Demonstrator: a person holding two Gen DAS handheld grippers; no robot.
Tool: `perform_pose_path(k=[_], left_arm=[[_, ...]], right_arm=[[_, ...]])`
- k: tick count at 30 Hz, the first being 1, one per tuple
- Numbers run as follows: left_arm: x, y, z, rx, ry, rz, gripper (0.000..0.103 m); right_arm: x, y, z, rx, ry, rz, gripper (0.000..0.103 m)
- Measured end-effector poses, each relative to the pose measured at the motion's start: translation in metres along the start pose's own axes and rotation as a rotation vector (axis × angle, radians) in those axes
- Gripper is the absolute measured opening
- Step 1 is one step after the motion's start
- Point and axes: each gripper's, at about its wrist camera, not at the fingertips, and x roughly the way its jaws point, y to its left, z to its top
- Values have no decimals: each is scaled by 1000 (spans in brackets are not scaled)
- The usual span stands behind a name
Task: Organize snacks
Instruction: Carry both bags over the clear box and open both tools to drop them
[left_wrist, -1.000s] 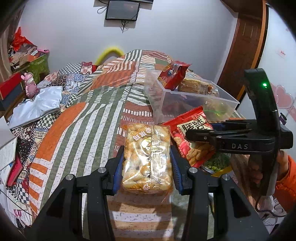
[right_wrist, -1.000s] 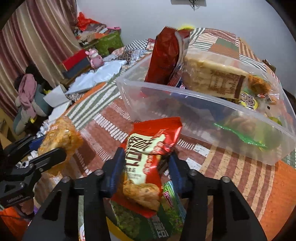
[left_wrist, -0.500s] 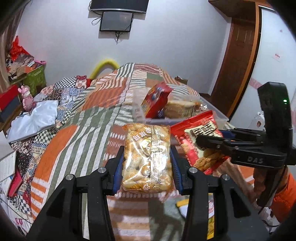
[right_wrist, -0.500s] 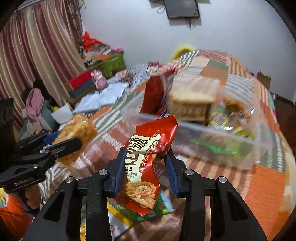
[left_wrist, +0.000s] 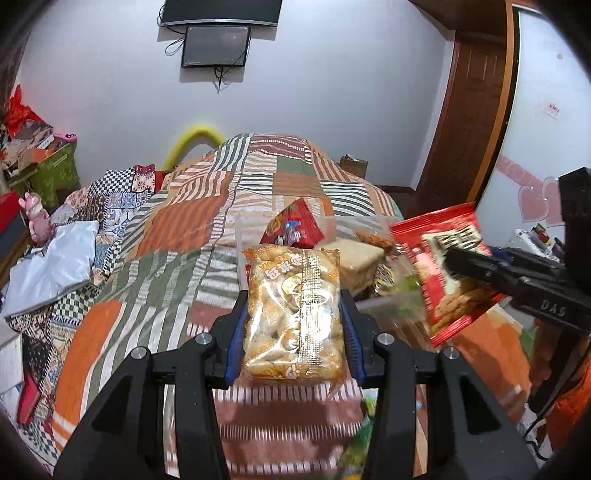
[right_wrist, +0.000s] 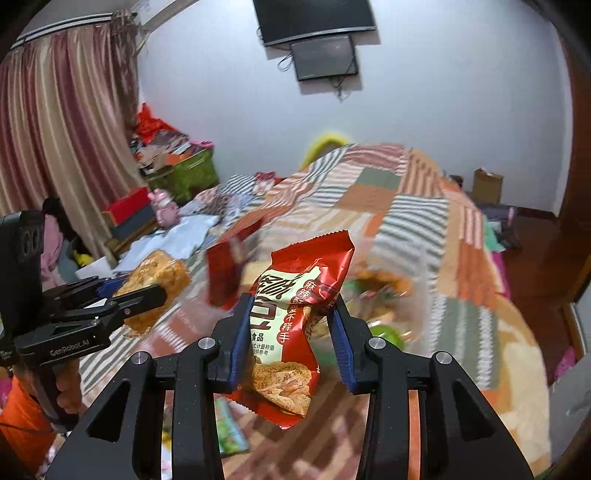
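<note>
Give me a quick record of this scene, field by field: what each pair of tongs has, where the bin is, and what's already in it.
left tongs: shut on the clear yellow packet of golden puffed snacks
right tongs: shut on the red foil snack bag with cream label
container: clear plastic bin on the striped patchwork bedspread, beyond both packets
bin contents: upright red pouch, pale wrapped cake block, other wrappers, blurred

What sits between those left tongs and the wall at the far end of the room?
In the left wrist view, the left tongs hold a clear snack bag; beyond lie the clear box and patchwork quilt.
</note>
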Motion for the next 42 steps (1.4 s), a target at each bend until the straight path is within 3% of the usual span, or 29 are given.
perform_pose_path(k=[5,20,27,36,40,42], left_arm=[[24,-1,13,-12,21,-20,45],[70,-6,25,28,42,41,45],[79,-5,19,53,74,68,45],[76,1,15,13,105,57,46],[65,-3,13,19,95,55,53],[56,-6,12,27,79,60,56]], right_arm=[[5,-20,9,11,-19,-56,37],[37,-36,19,5,16,-97,36],[54,-29,10,-53,63,-120,36],[50,-37,9,-12,95,-95,38],[44,-35,9,-18,95,-118,39],[38,-33,10,-28,89,-129,48]])
